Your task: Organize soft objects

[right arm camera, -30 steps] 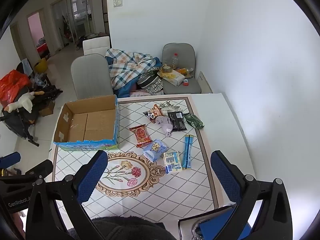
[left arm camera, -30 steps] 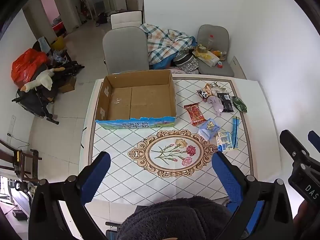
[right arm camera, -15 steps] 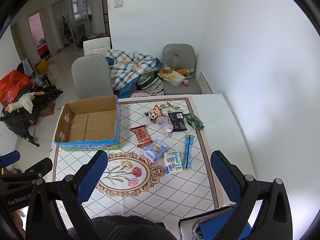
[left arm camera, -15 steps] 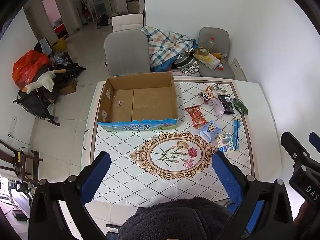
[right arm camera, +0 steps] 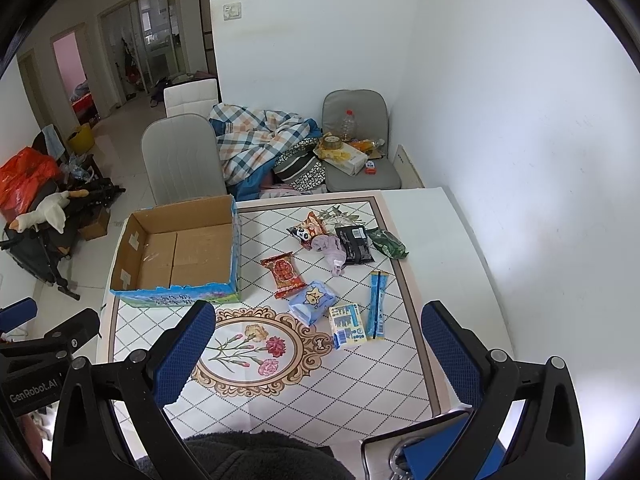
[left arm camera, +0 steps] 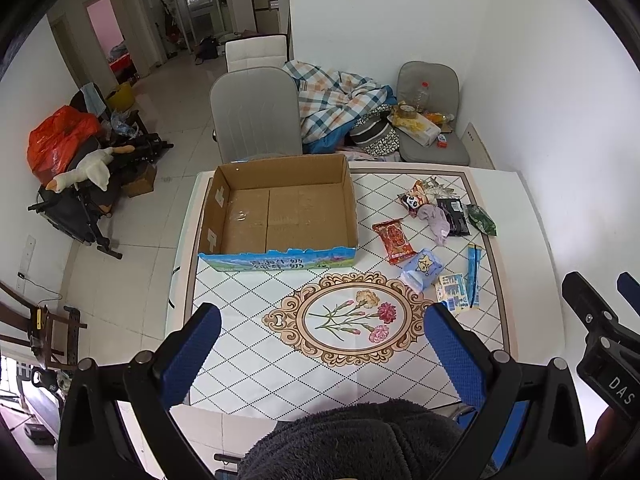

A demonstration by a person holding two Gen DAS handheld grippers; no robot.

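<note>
An empty open cardboard box (left arm camera: pixel 280 212) (right arm camera: pixel 176 256) stands at the table's far left. To its right lie several soft packets: a red snack pack (left arm camera: pixel 394 240) (right arm camera: pixel 284 274), a blue tissue pack (left arm camera: pixel 422 270) (right arm camera: pixel 314 302), a pale purple cloth (left arm camera: pixel 436 218) (right arm camera: pixel 332 250), a black pack (left arm camera: pixel 452 214), a green pack (left arm camera: pixel 482 220), a blue stick (right arm camera: pixel 377 304) and a blue-and-yellow packet (right arm camera: pixel 347 325). My left gripper (left arm camera: pixel 320 344) and right gripper (right arm camera: pixel 320 340) are both open and empty, held high over the table's near edge.
The table (left arm camera: pixel 520 240) has a diamond-pattern cloth with a flower medallion (left arm camera: pixel 354 318). Grey chairs (left arm camera: pixel 256 116) stand behind it, with a plaid blanket (left arm camera: pixel 336 100). A white wall is close on the right. A dark fuzzy garment (left arm camera: pixel 352 440) fills the bottom of both views.
Both grippers have risen and pulled back slightly, so the table looks a little smaller and lower in the views. Nothing on the table has moved.
</note>
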